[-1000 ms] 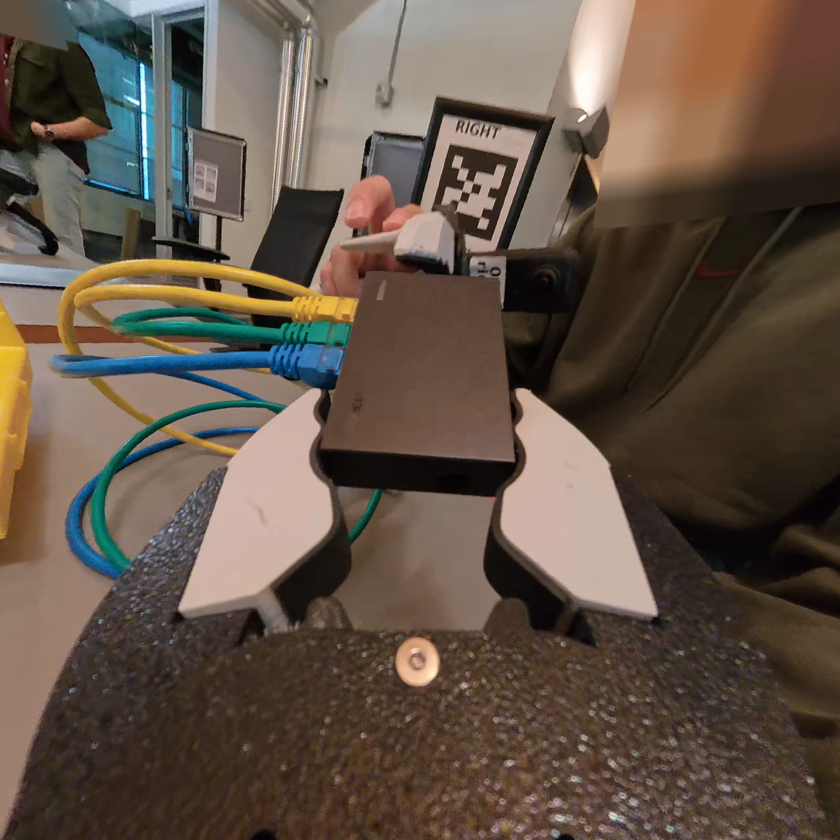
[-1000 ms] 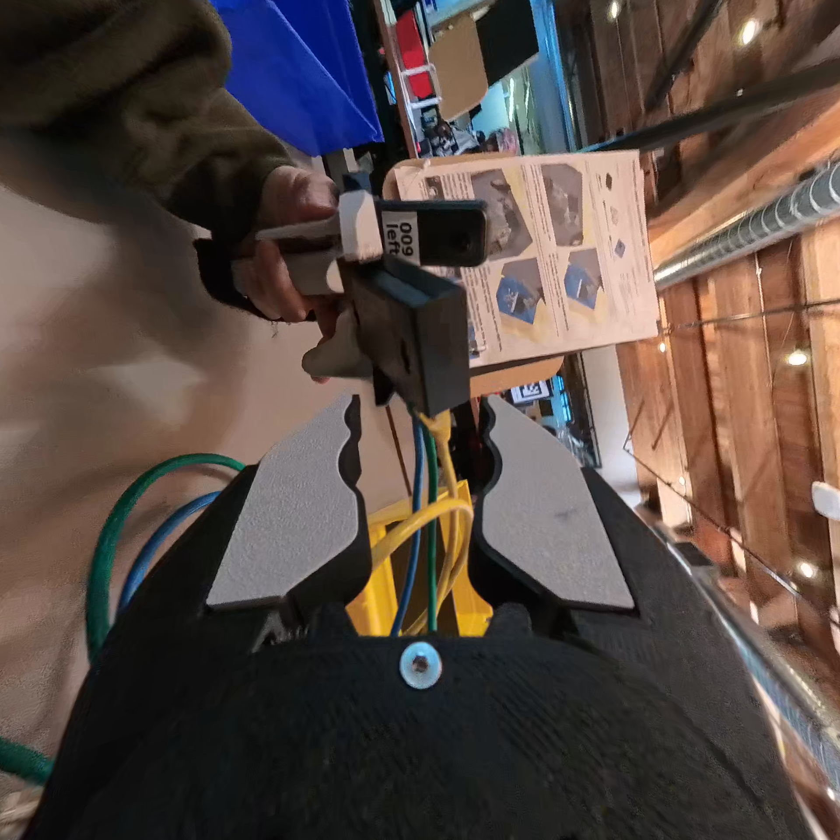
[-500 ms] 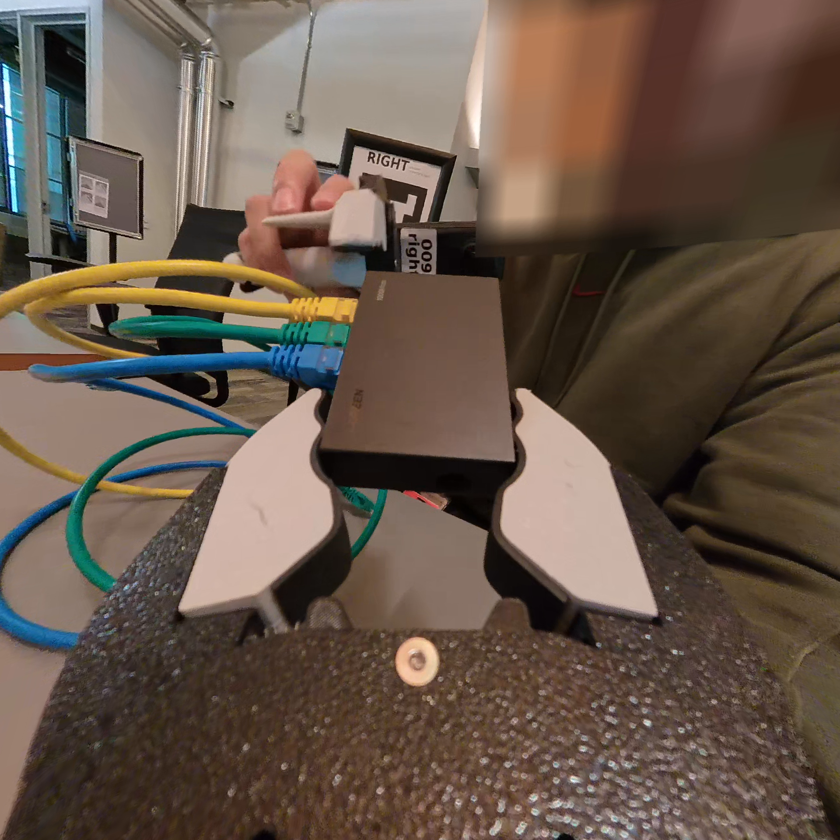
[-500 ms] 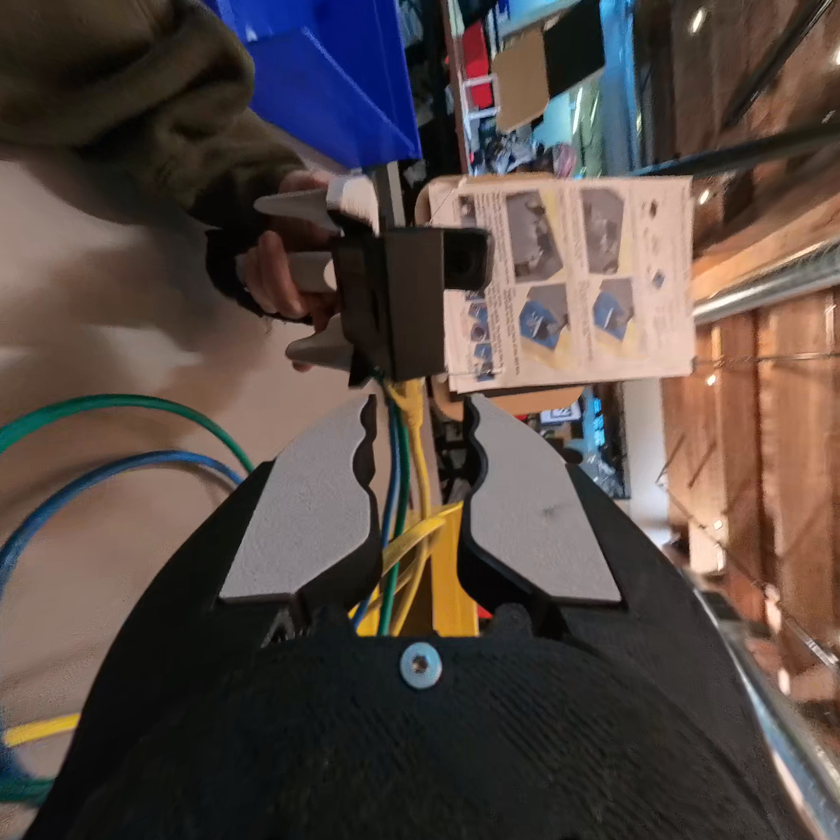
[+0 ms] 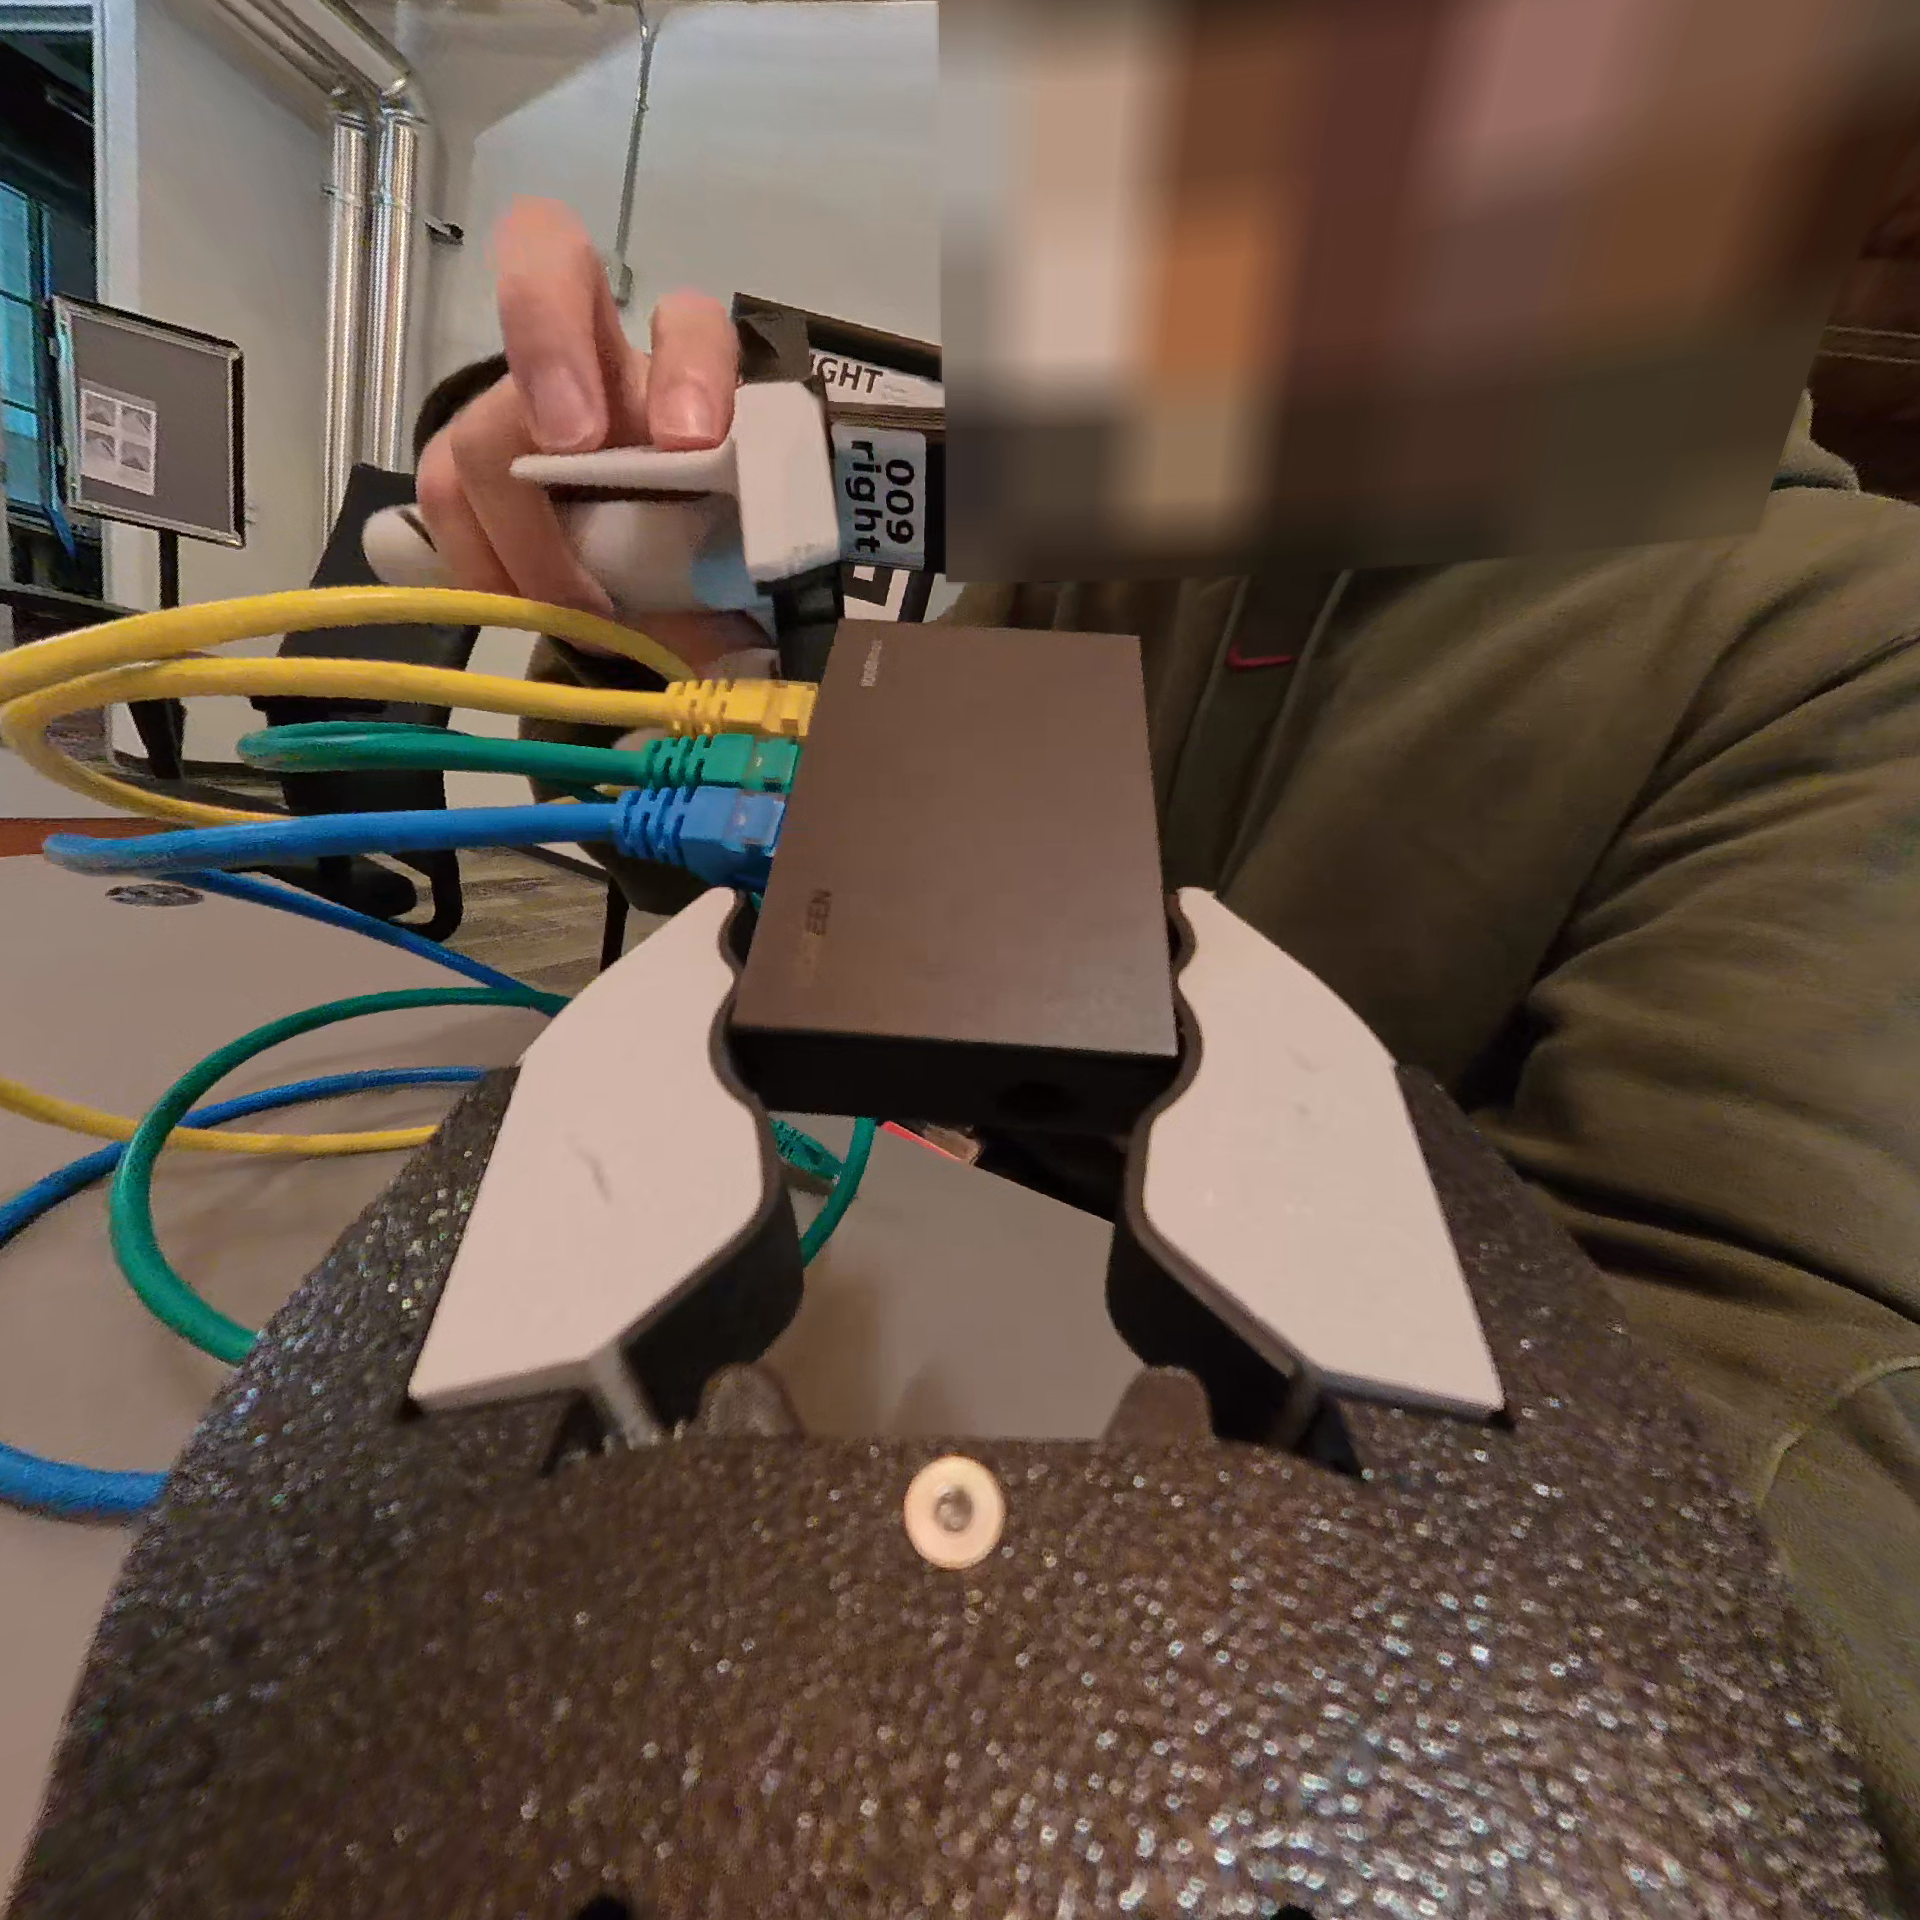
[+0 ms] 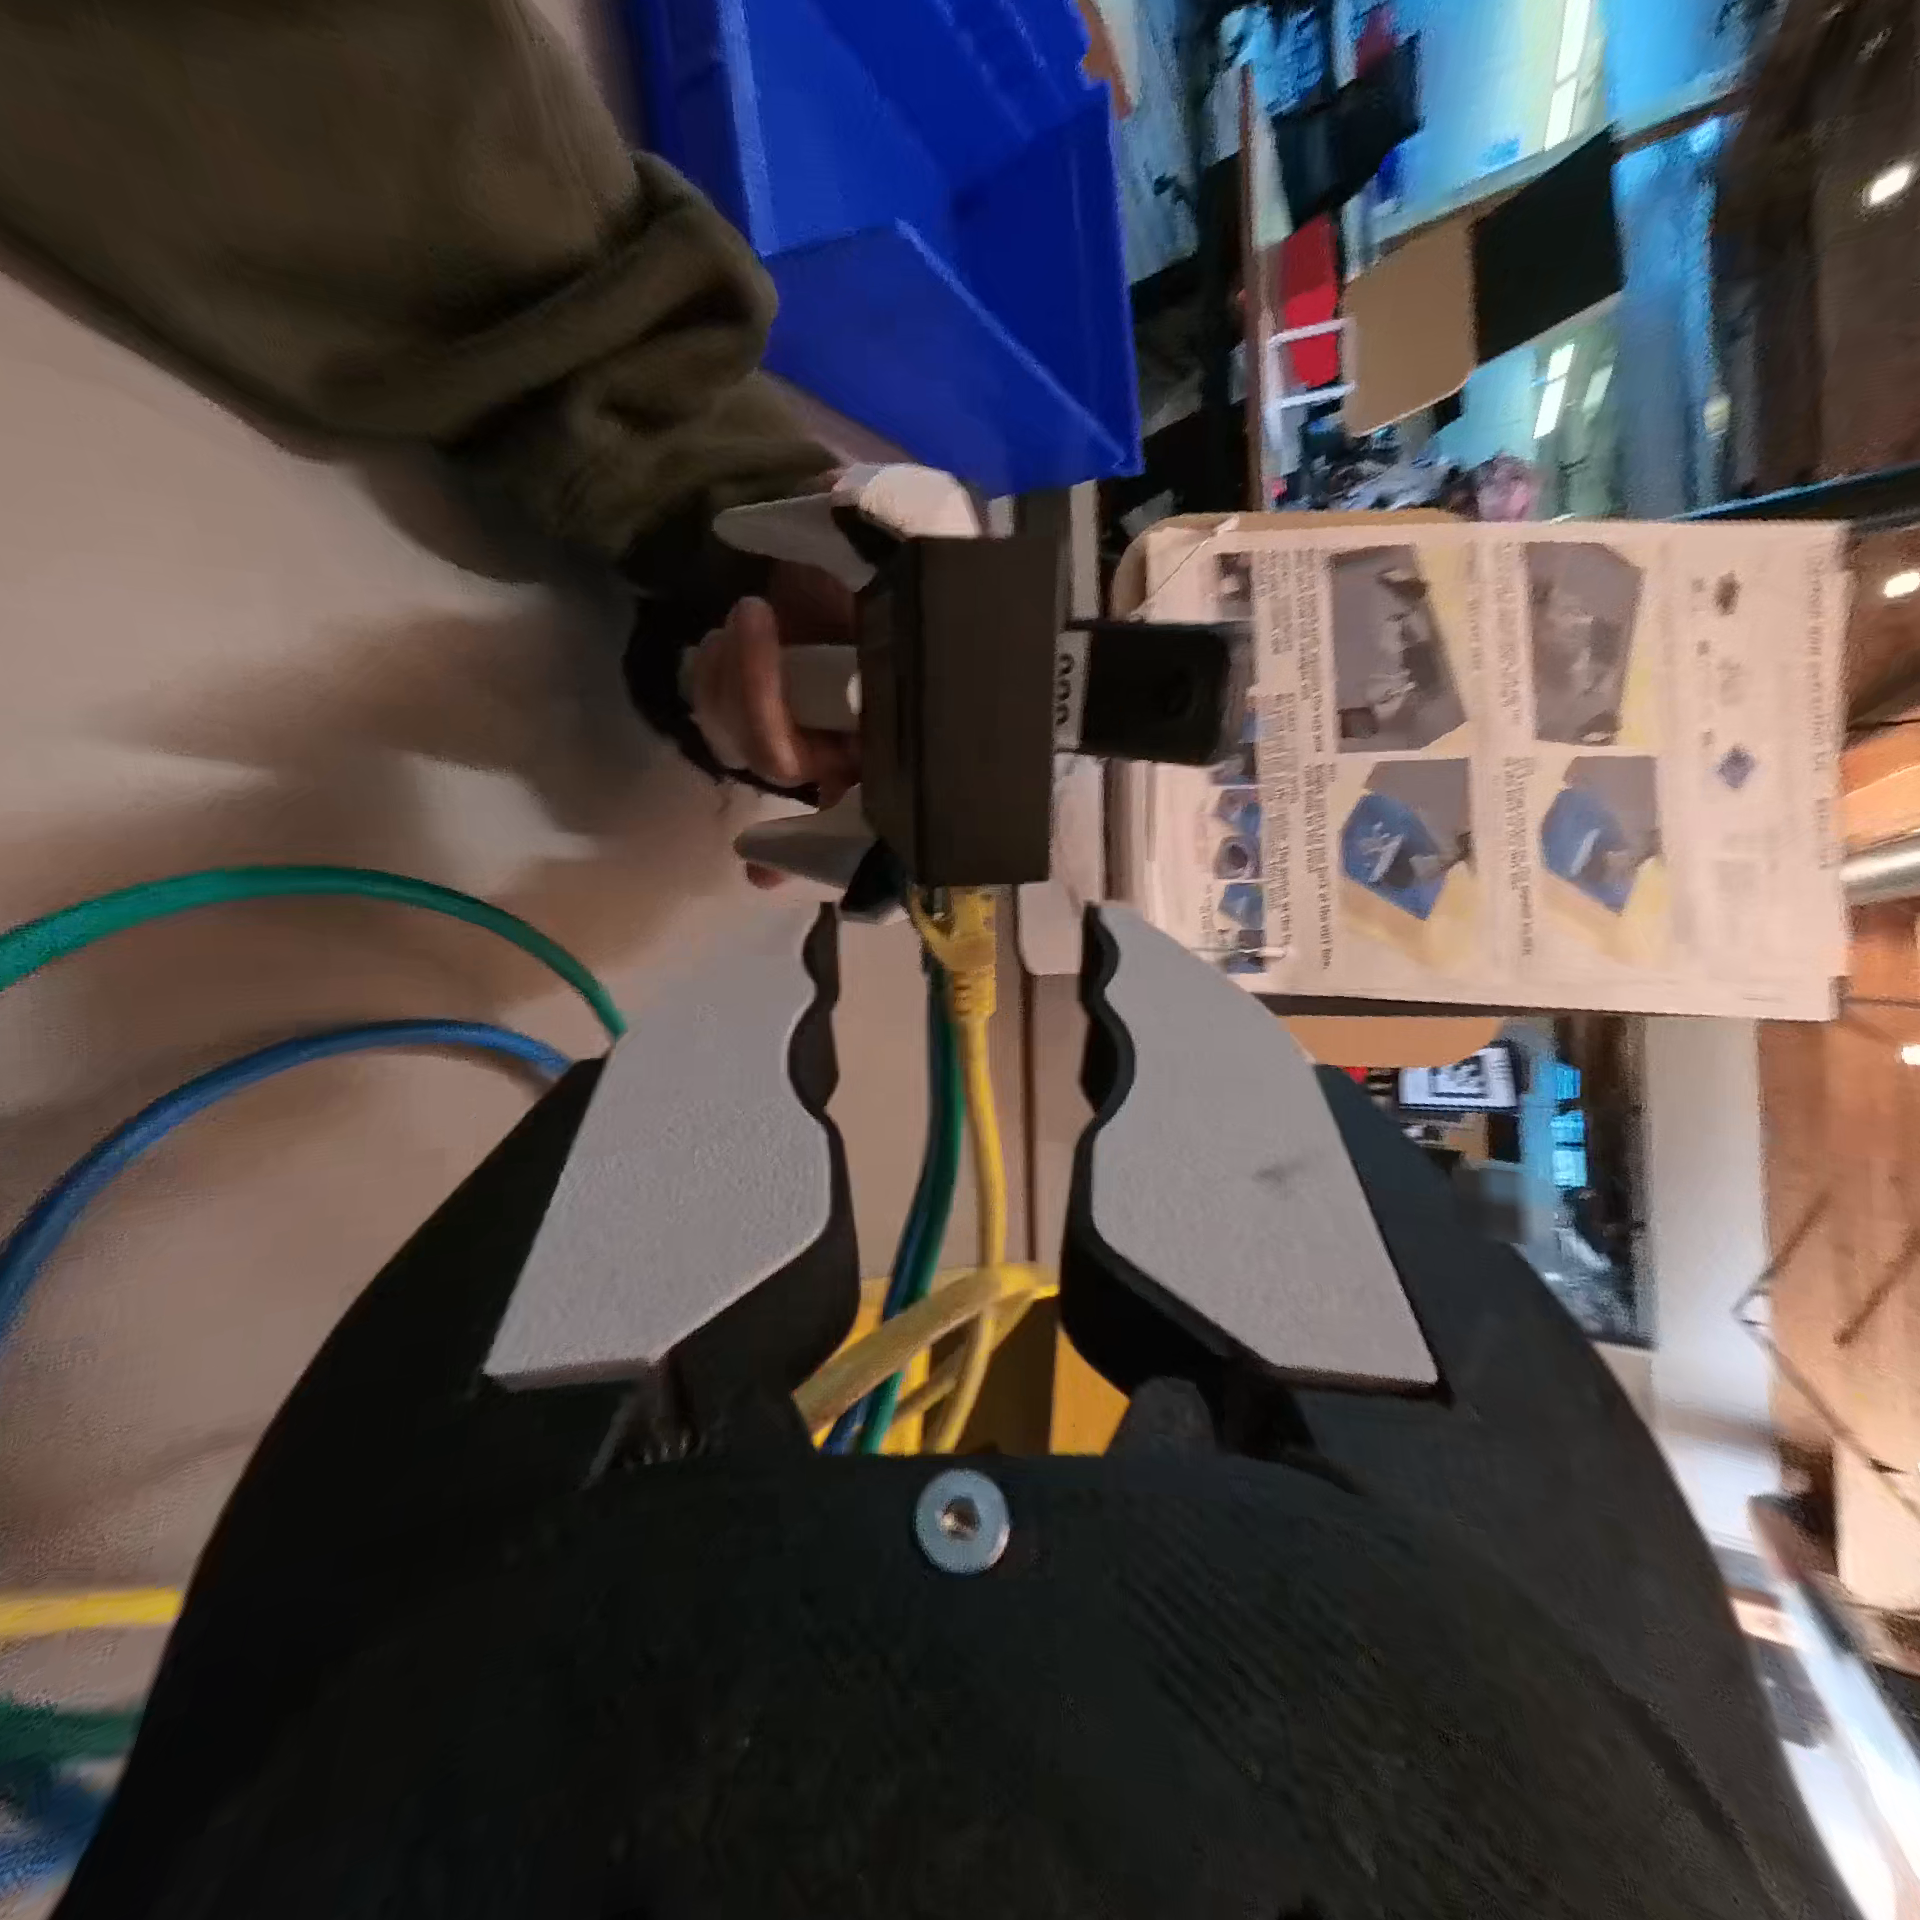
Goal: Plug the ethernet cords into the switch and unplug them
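Note:
My left gripper (image 5: 956, 914) is shut on the near end of the black switch (image 5: 966, 810) and holds it flat above the table. A yellow plug (image 5: 743, 707), a green plug (image 5: 722, 764) and a blue plug (image 5: 696, 826) sit in the ports on its left side. My right gripper (image 6: 961, 925) is open, with one finger on each side of the yellow plug (image 6: 961, 956), just short of the switch (image 6: 956, 717), touching neither. In the left wrist view it (image 5: 727, 488) hovers above the cords, held by a hand.
Loose loops of yellow, green and blue cord lie on the beige table (image 5: 208, 1018). A blue bin (image 6: 935, 260) and a yellow bin (image 6: 1039, 1382) stand nearby. A printed poster board (image 6: 1507, 779) is behind the switch. The person's olive sweatshirt (image 5: 1558, 831) fills the right.
The right gripper has come closer to the switch's port side and now straddles the yellow plug. The left gripper has kept its hold on the switch while turning a little.

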A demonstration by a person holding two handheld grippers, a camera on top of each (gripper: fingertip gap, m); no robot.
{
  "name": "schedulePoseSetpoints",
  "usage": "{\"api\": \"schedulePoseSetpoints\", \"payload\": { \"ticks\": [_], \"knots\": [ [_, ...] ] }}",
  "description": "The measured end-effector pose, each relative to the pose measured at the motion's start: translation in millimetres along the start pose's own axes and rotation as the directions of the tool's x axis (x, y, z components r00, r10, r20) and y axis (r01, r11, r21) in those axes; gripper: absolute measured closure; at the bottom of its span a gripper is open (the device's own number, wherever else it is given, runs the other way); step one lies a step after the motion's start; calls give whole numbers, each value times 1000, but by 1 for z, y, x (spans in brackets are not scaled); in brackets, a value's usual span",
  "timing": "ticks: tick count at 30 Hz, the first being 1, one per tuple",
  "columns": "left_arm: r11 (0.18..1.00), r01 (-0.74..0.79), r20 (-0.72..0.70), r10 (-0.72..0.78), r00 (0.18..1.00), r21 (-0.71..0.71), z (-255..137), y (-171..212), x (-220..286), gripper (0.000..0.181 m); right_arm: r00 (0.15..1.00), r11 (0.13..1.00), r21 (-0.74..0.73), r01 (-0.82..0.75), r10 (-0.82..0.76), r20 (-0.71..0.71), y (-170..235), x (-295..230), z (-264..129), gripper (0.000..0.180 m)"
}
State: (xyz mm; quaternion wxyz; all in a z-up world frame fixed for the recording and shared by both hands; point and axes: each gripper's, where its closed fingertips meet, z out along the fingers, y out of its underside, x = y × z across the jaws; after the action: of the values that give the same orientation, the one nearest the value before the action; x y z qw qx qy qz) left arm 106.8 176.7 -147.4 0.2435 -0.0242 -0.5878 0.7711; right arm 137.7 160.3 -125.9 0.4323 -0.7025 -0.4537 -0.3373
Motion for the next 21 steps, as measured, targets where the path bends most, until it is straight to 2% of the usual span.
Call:
{"api": "schedulePoseSetpoints", "payload": {
  "ticks": [4,11,13,18,21],
  "knots": [
    [1000,6,-11,-6,1000,7,1,0,-1,108,1000,999,35,11,-11,-21,-4,3,1,153],
    [1000,13,-11,-12,1000,22,-2,0,-1,108,999,997,74,-28,31,-40,-2,4,4,155],
    [1000,12,-11,-12,1000,28,-2,0,-2,108,999,997,67,-44,45,-7,0,-1,5,164],
    [999,14,-10,-13,1000,41,-4,-2,-1,108,997,998,55,-16,20,-69,0,2,7,164],
    [999,24,-17,-23,1000,44,-4,-1,-1,108,998,998,65,-26,29,-56,0,1,8,164]
  ]
}}
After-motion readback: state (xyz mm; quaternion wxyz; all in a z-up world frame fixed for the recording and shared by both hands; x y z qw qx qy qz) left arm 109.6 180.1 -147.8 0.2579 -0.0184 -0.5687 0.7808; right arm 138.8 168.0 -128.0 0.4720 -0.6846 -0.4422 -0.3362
